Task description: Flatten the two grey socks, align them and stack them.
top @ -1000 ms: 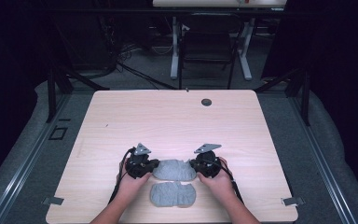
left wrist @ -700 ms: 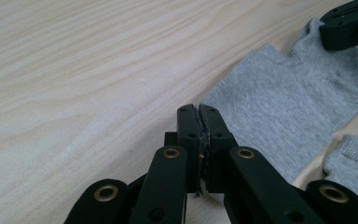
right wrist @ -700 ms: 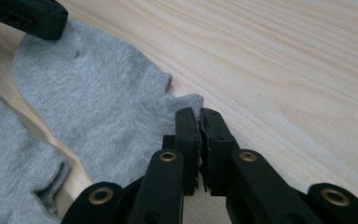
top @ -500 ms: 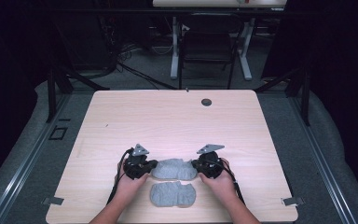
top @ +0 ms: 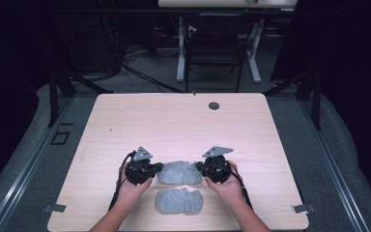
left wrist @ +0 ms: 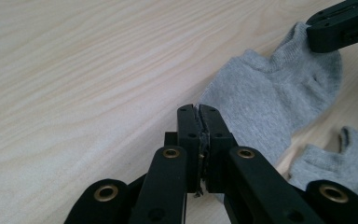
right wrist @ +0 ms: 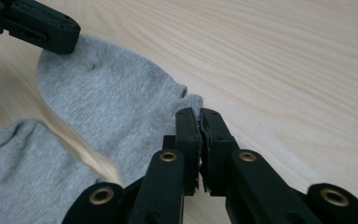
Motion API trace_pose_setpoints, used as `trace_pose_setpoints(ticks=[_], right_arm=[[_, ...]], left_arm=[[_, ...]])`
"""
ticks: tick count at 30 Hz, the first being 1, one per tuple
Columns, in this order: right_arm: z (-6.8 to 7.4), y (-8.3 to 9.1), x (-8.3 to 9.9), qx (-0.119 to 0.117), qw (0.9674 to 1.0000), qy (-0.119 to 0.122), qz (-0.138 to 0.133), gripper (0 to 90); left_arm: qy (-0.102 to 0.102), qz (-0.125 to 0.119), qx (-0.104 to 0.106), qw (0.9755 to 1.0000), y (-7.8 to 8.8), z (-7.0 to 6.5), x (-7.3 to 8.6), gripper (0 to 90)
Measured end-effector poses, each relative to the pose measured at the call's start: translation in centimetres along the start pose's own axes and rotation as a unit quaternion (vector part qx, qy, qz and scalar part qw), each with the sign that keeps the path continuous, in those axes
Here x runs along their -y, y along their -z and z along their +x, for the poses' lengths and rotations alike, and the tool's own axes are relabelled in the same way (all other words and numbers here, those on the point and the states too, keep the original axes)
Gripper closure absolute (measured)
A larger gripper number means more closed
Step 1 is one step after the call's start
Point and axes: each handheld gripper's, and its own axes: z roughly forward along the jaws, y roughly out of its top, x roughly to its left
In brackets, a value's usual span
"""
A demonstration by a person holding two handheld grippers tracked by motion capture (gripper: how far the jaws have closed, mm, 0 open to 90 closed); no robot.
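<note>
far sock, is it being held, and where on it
Yes: left gripper pinches one end of the far sock, right gripper pinches the other end.

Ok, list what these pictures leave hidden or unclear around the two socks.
- Left claw, left gripper view: the sock edge it pinches is hidden between its jaws.
- Right claw, right gripper view: same for its end of the sock.
- Near sock: cut off by the frame edge there.
- High view: sock knit too small to read.

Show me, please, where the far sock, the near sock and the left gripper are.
far sock [top: 175, 172], high view, middle of its grey fabric.
near sock [top: 178, 201], high view, middle of its fabric.
left gripper [left wrist: 198, 112], left gripper view, between its closed fingertips.
</note>
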Motion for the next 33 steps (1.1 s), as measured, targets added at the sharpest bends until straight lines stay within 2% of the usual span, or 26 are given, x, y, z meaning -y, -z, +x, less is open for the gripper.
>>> trace_pose_setpoints(ticks=[6, 13, 19, 24, 33], right_arm=[[0.4, 1.2, -0.4, -0.008, 0.9999, 0.007, -0.011, 86.7], [1.1, 2.6, -0.1, -0.015, 0.9996, 0.022, -0.013, 86.7], [2.0, 3.9, 0.6, -0.026, 0.9992, 0.028, -0.015, 86.7], [2.9, 4.7, 1.3, -0.035, 0.9987, 0.033, -0.016, 86.7], [4.2, 5.6, 2.4, -0.042, 0.9980, 0.045, -0.015, 86.7]], left_arm=[[-0.013, -0.007, 0.006, 0.9999, 1.0, -0.7, -0.3, 88.5], [-0.023, -0.010, 0.016, 0.9996, 2.4, -1.4, 0.1, 88.5], [-0.028, -0.008, 0.024, 0.9993, 3.3, -2.0, 0.9, 88.5], [-0.025, -0.006, 0.029, 0.9992, 4.0, -2.6, 1.8, 88.4], [-0.026, -0.001, 0.038, 0.9989, 5.0, -3.5, 3.1, 88.5]])
